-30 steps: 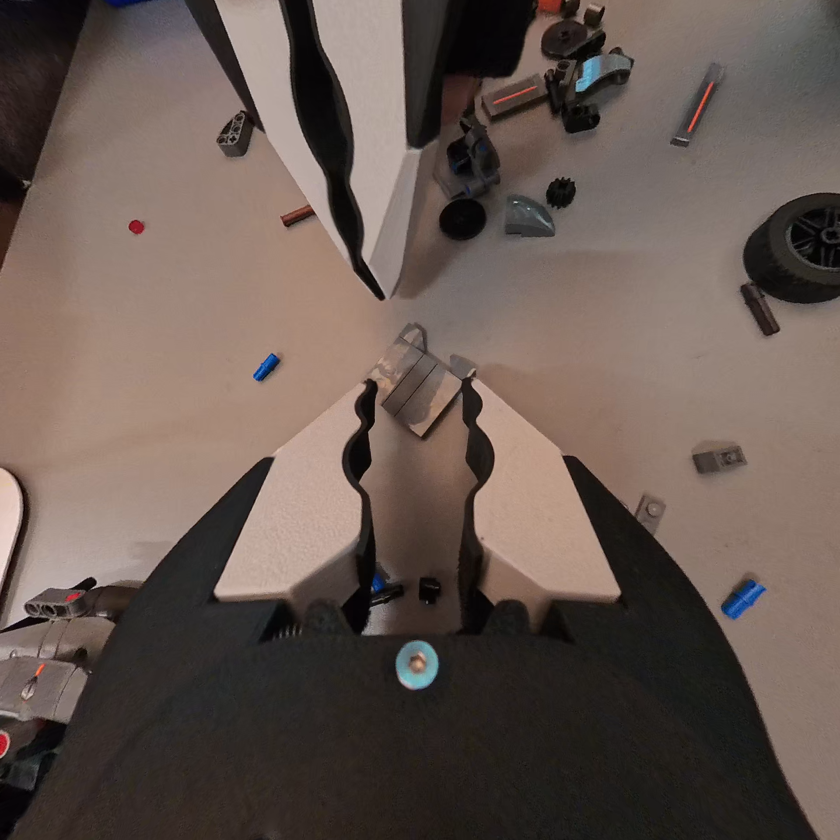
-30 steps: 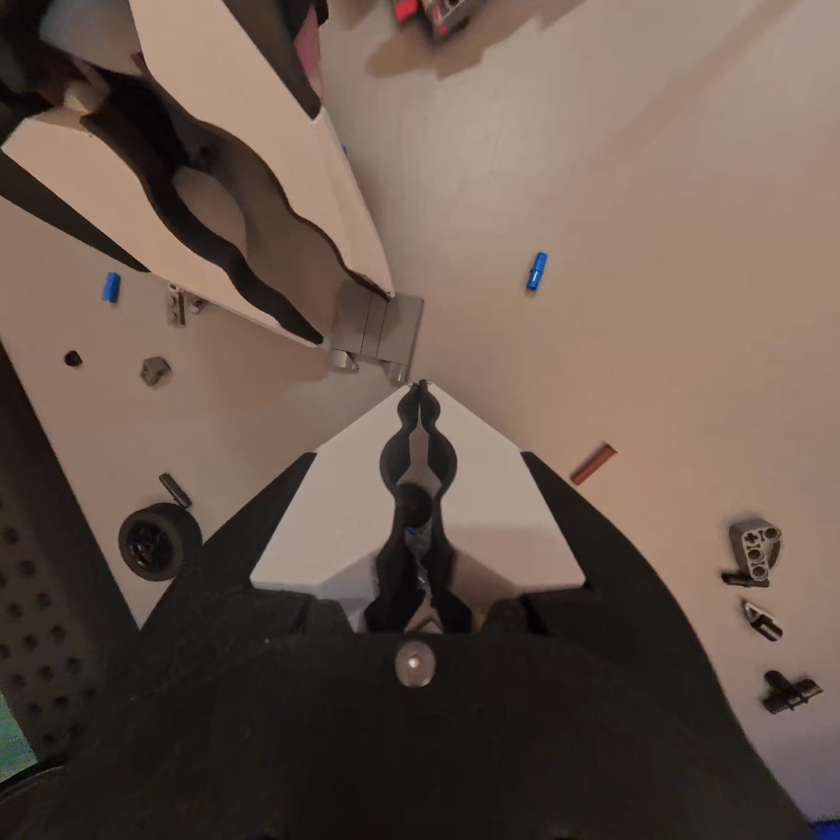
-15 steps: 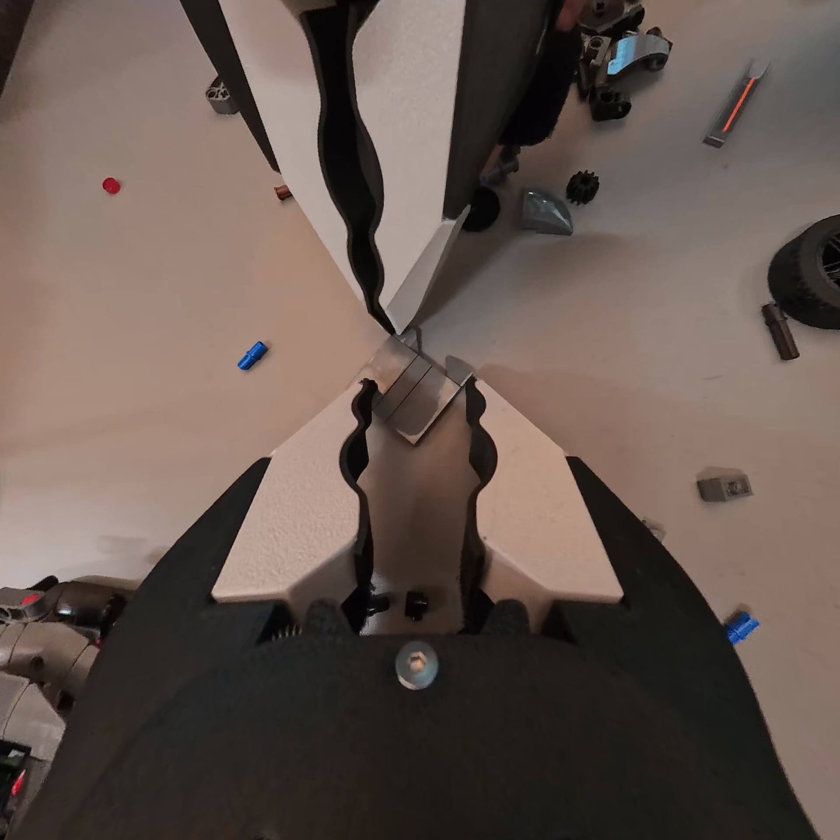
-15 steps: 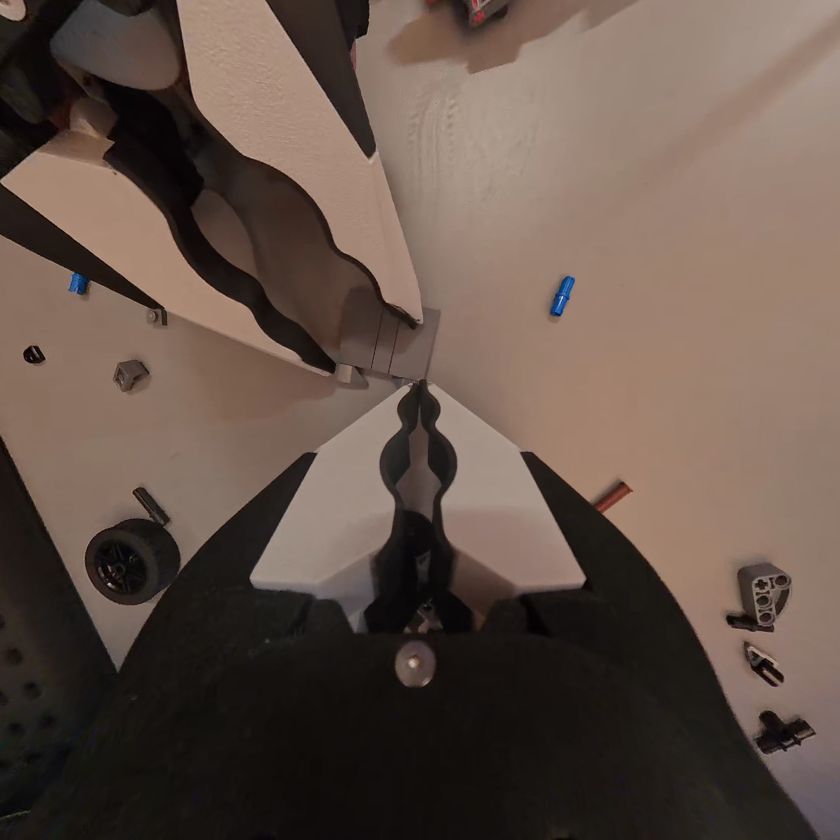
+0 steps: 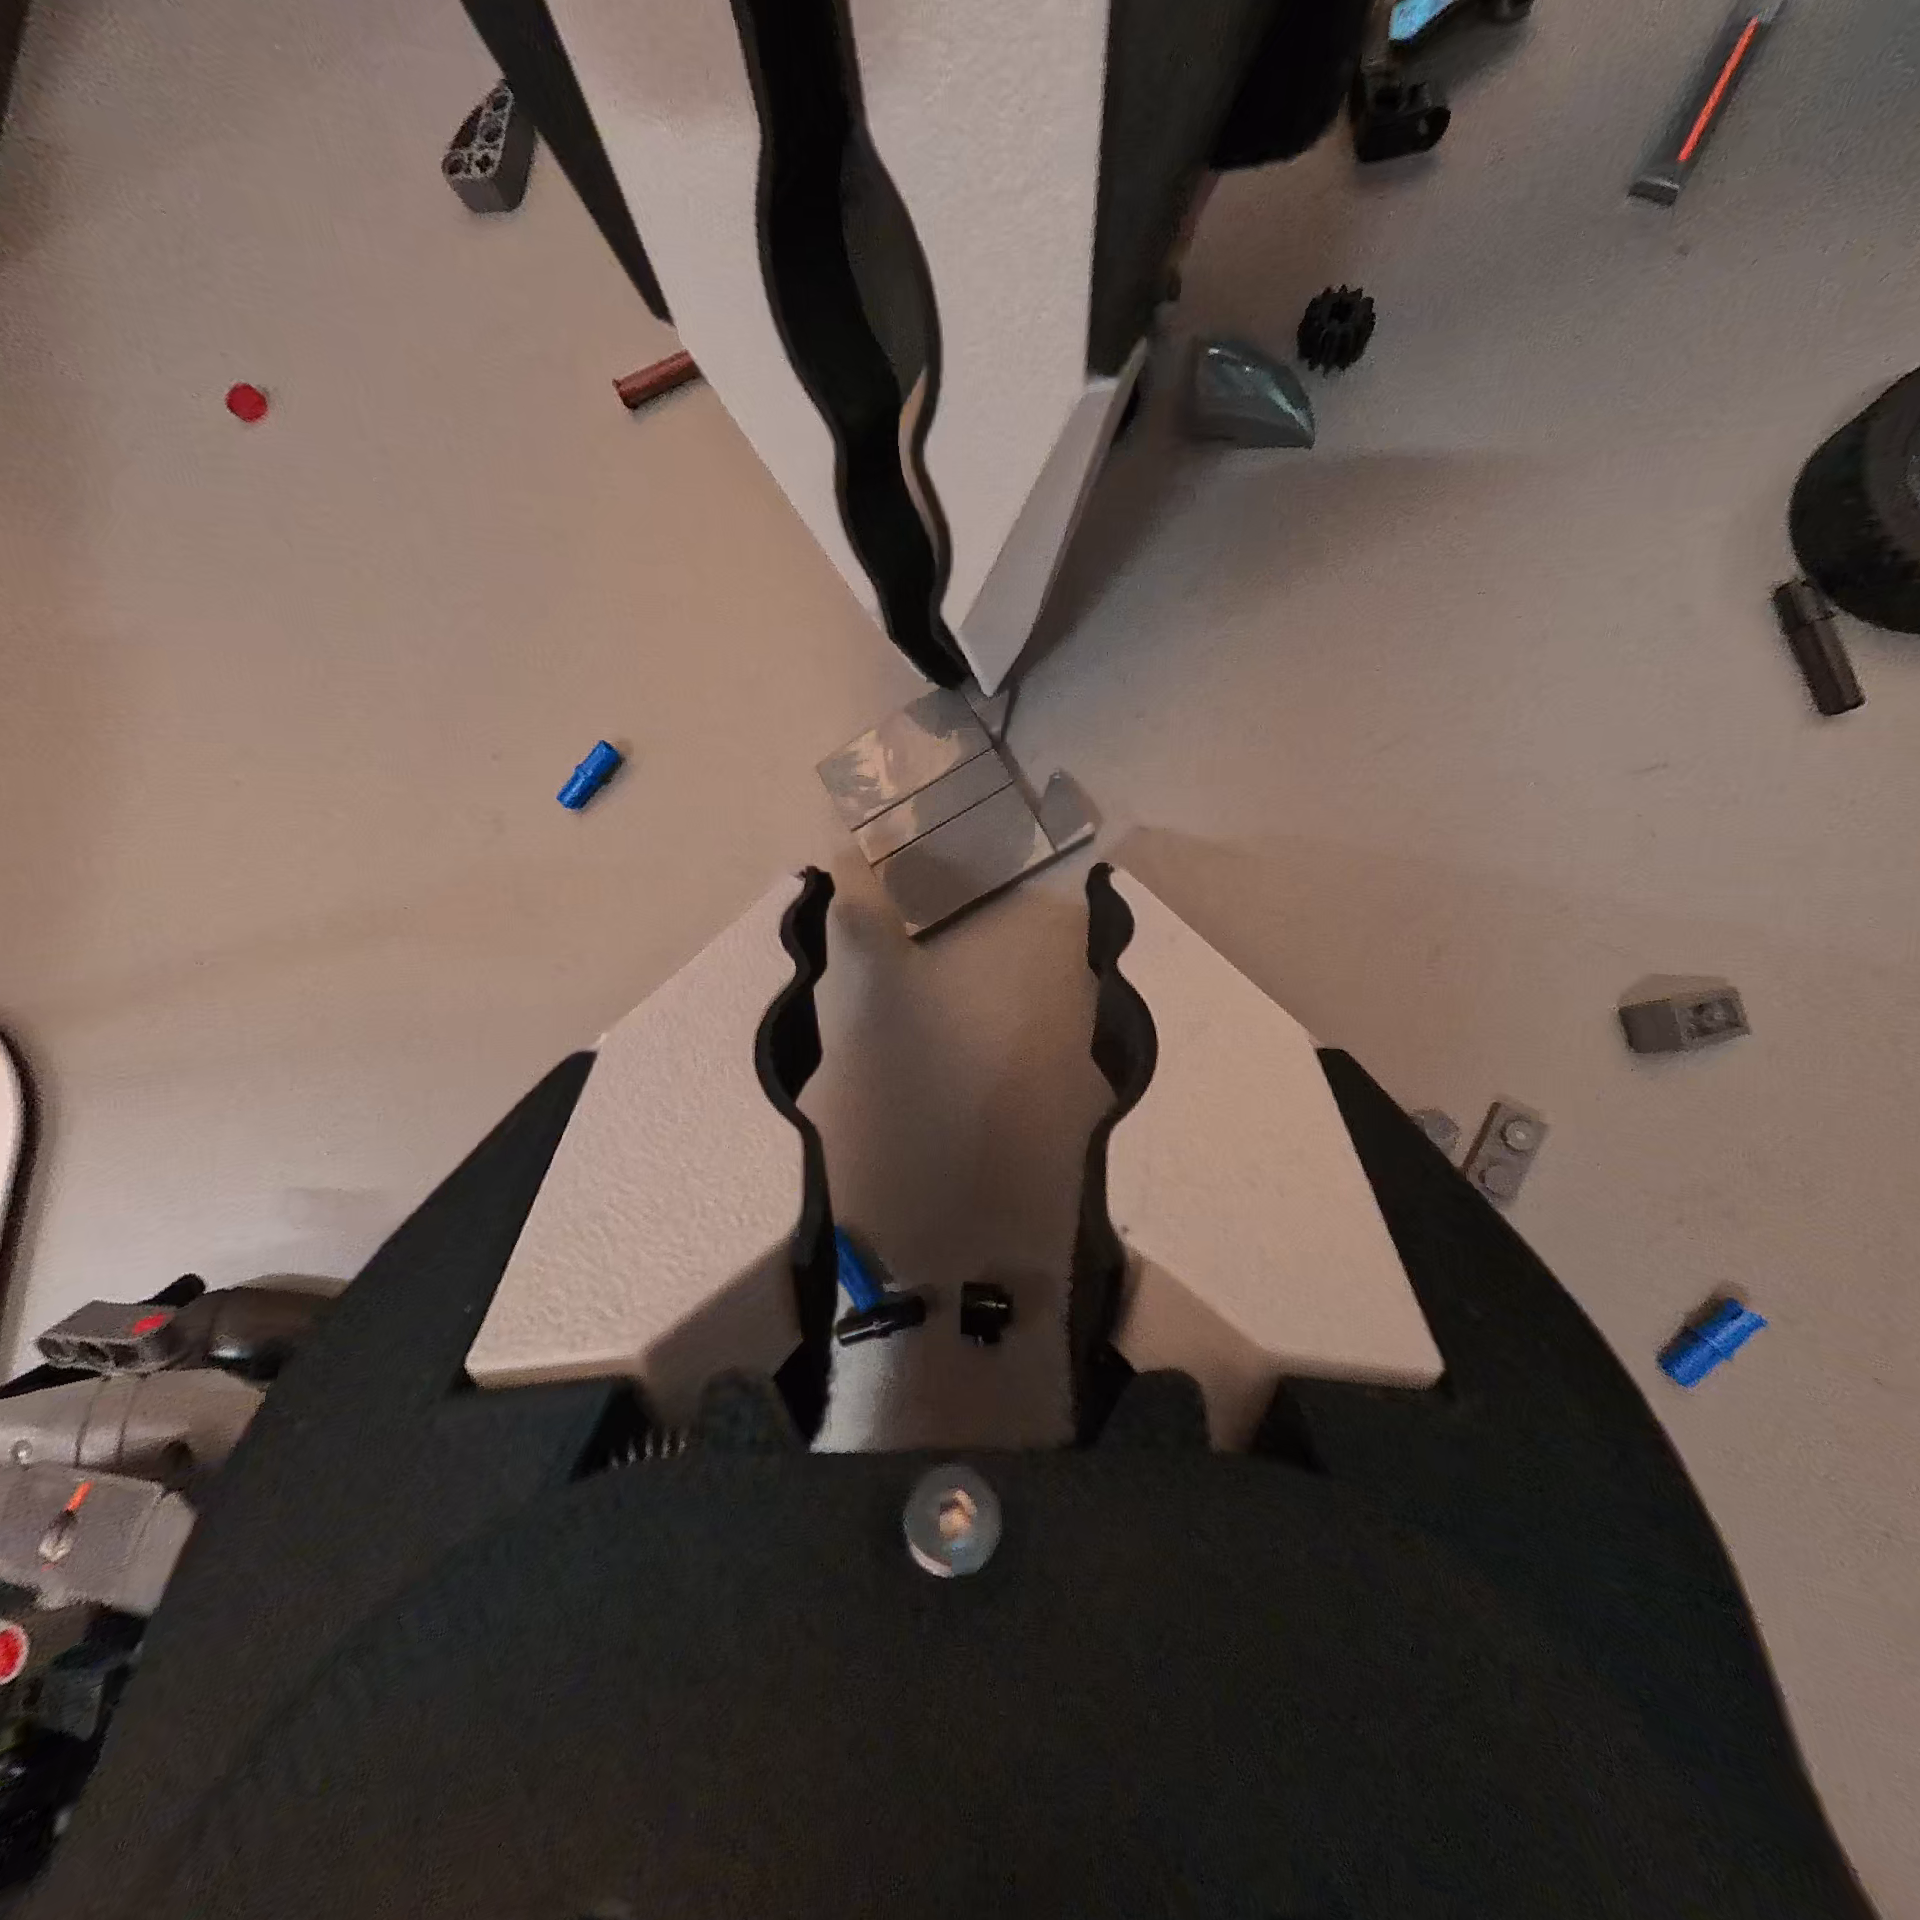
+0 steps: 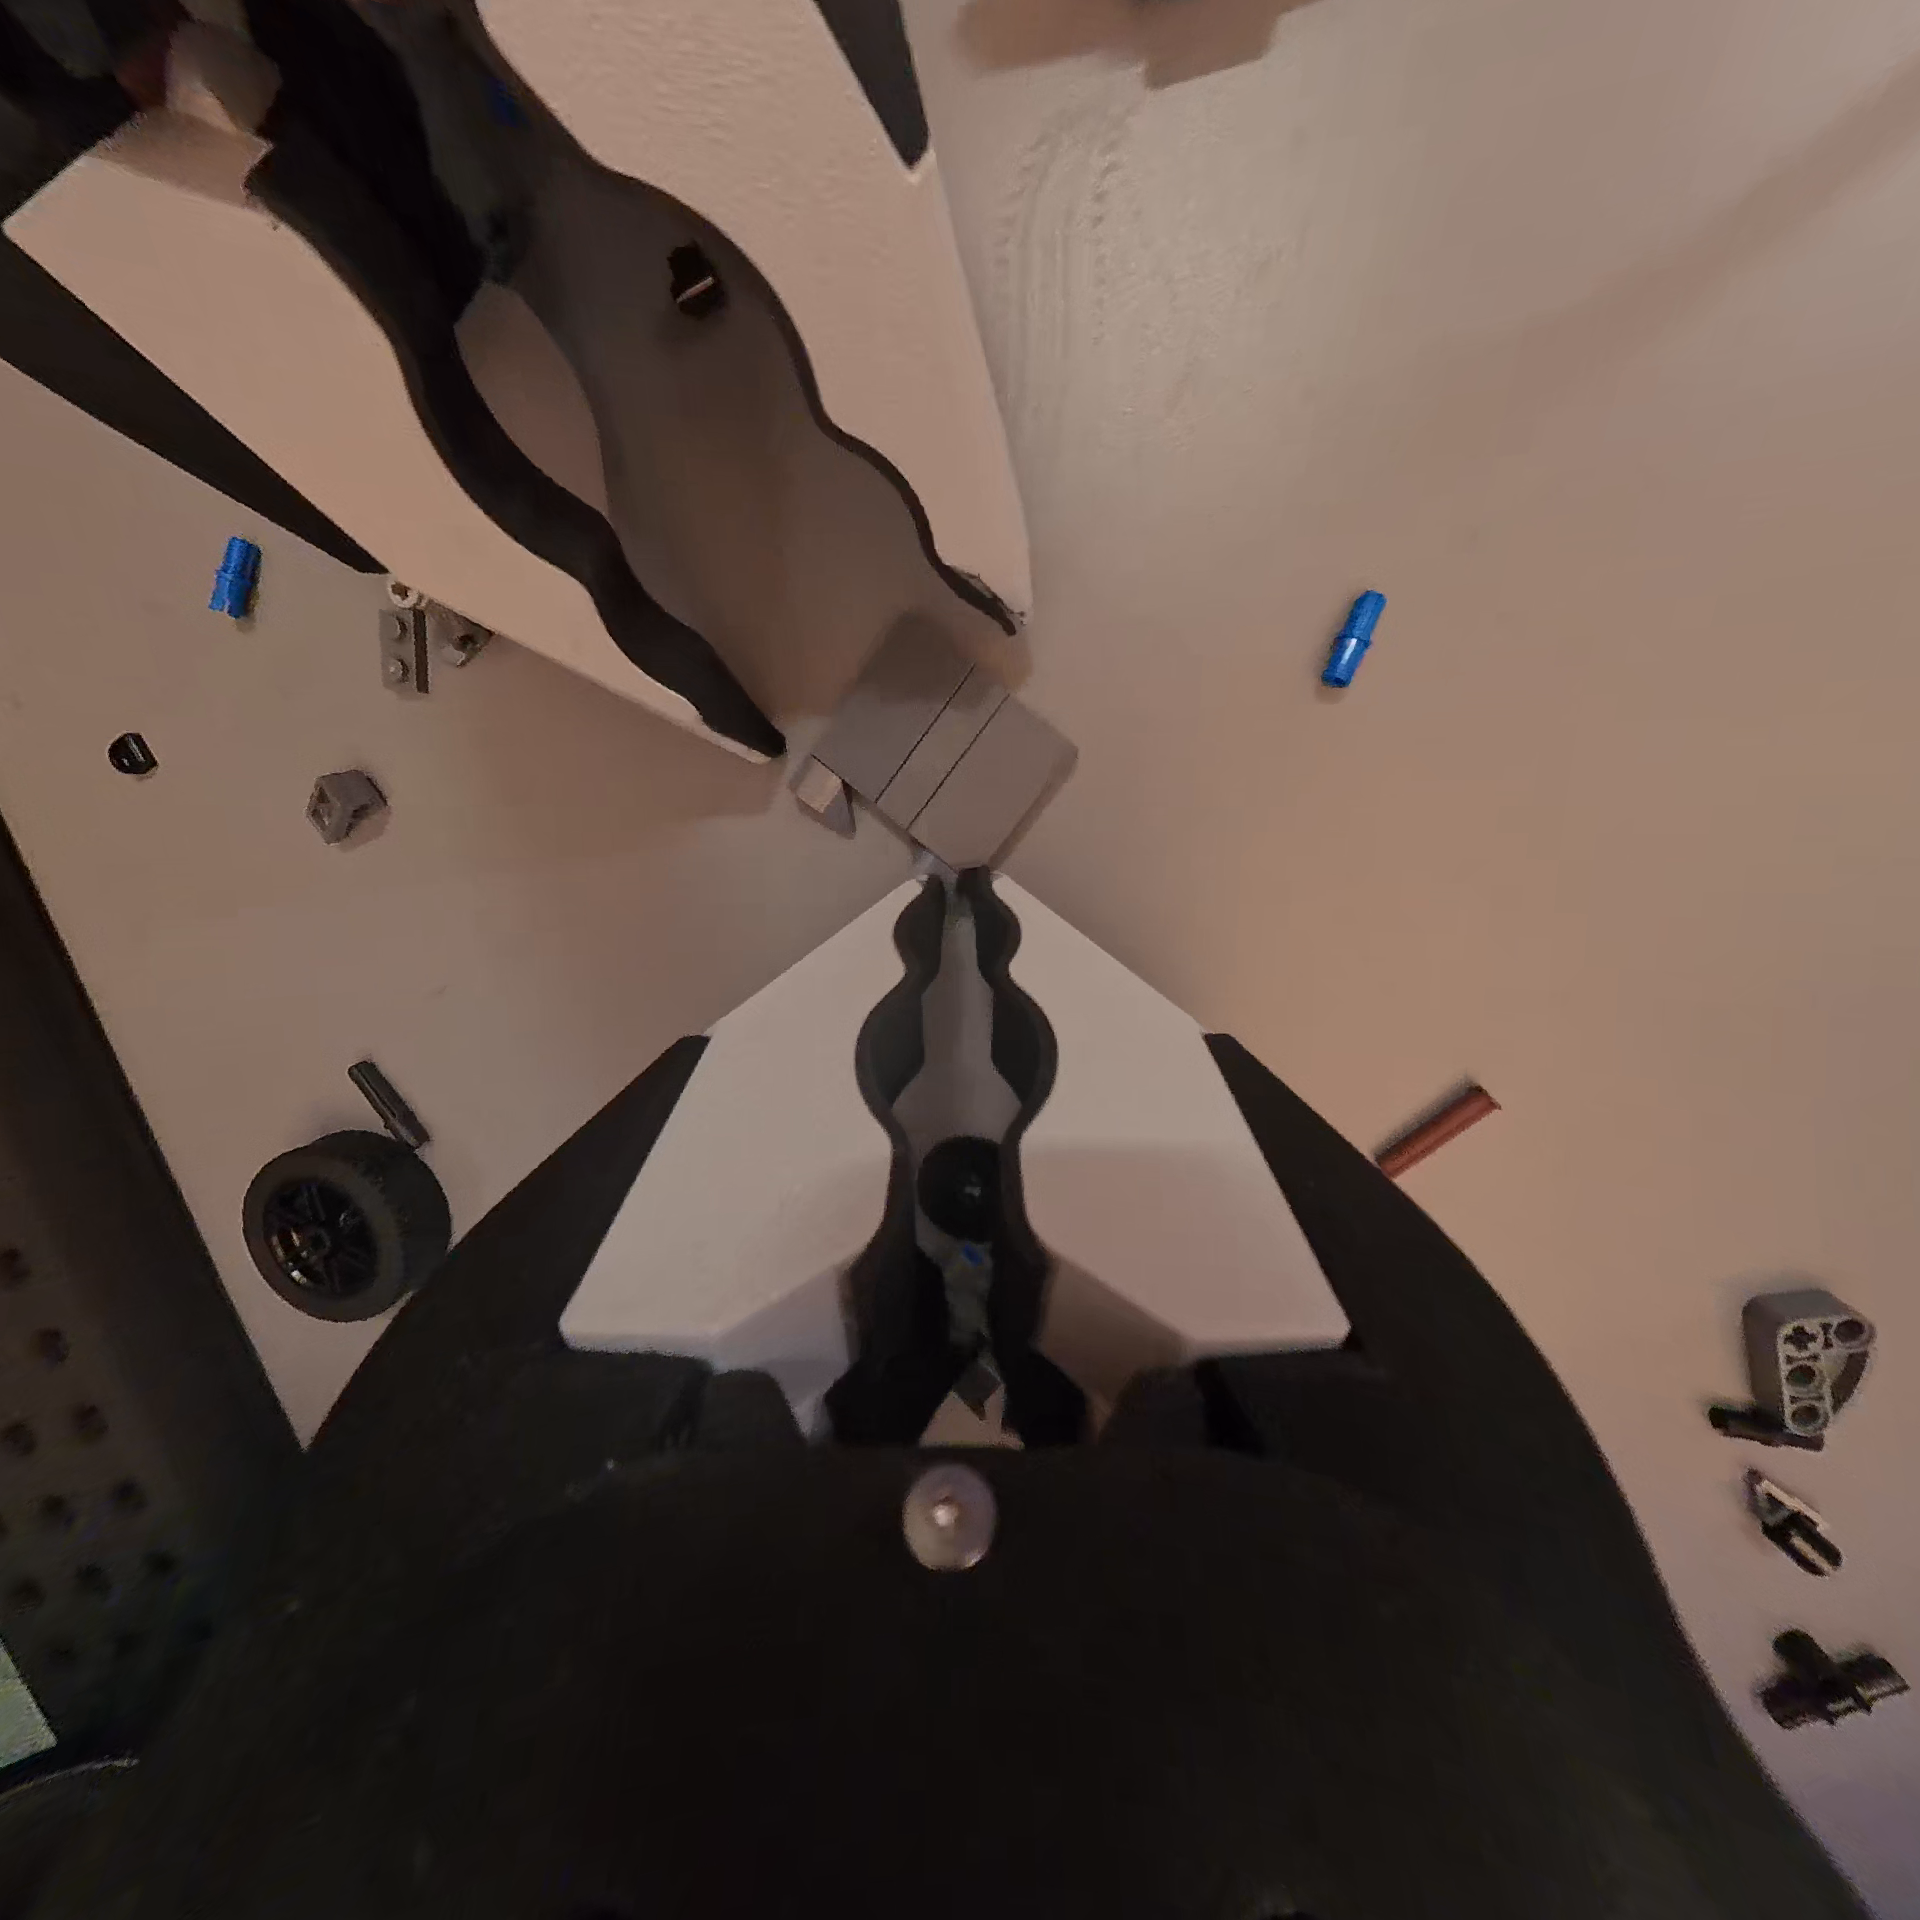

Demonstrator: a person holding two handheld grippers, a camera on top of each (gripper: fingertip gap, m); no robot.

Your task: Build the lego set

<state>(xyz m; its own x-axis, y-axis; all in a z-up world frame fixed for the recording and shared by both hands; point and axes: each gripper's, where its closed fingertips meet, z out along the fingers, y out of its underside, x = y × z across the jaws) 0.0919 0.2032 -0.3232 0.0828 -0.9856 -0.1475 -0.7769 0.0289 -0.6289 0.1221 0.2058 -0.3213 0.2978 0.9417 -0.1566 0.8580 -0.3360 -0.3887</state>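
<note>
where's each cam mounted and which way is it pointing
Left wrist view: sits on the left gripper, looks down along its open fingers at the table; the right gripper reaches in from the top.
Right wrist view: sits on the right gripper, looks down along its near-shut fingers; the left gripper reaches in from upper left.
Both show the grey assembly between the tips, plus a blue pin.
</note>
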